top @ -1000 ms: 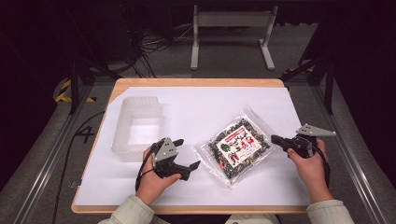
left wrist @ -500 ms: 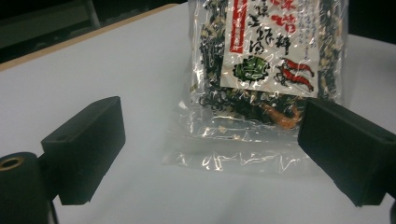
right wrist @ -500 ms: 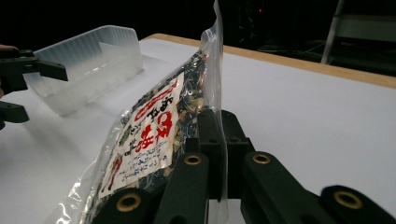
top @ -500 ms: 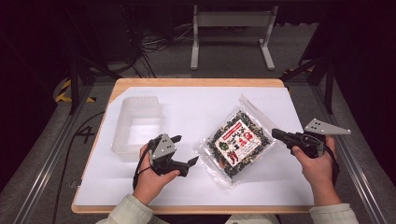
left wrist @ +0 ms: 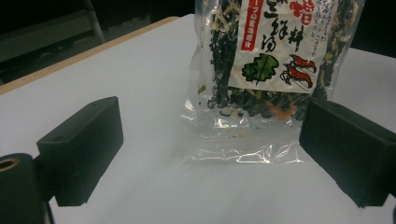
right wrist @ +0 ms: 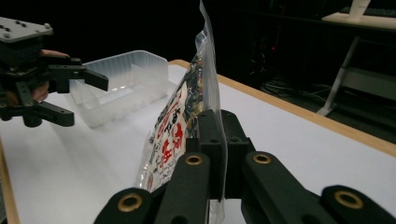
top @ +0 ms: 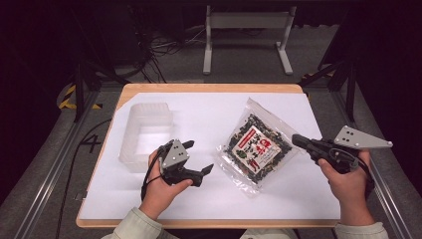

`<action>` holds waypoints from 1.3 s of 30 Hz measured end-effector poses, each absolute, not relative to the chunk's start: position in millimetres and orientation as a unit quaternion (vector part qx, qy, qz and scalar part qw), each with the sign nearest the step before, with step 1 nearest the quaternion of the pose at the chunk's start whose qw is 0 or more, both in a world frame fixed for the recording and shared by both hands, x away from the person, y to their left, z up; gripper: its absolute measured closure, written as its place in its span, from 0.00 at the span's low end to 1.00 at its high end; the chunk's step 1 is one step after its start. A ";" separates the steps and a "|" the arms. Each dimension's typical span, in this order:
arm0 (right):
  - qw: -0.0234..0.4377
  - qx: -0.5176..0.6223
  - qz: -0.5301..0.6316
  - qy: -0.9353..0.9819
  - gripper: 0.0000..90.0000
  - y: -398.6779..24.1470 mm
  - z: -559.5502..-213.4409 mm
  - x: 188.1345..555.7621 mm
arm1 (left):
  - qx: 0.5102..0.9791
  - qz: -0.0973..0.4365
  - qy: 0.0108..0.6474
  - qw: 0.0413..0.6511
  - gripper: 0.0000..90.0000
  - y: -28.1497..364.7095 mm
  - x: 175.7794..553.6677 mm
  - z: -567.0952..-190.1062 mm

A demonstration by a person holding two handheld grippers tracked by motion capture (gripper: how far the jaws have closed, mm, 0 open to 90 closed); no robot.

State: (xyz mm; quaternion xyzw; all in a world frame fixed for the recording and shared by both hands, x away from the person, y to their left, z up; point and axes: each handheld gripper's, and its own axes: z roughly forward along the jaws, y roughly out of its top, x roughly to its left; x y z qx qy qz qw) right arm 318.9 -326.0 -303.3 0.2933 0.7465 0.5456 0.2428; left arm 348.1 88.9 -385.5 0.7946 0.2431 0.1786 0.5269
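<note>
The right tongs [top: 298,140] are pressed together on the clear edge of a bag of dried seaweed soup mix [top: 257,146], pinching the plastic between the two black jaws; in the right gripper view the bag [right wrist: 180,121] stands on edge and rises up out of the clamped jaws, its printed label turned to the left. The left tongs [top: 200,157] are spread, with nothing between them, and point toward the bag's near corner from just beside it. In the left gripper view the two black pads sit wide apart with the bag's transparent bottom seam [left wrist: 243,144] lying on the white surface between and beyond them, not touched by either pad.

From the high view the bag lies tilted over the right half of the white-covered desk [top: 209,119], its right edge lifted at the right tongs. A translucent plastic container [top: 144,130] stands on the left part of the desk, just beyond the person's left hand [top: 161,186]. The person's right hand [top: 348,181] holds its gripper at the desk's right edge.
</note>
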 end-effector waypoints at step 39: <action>0.283 0.206 0.563 0.749 1.00 -301.0 -267.3 301.6 | 0.766 0.191 0.247 0.562 0.06 89.5 361.1 -368.1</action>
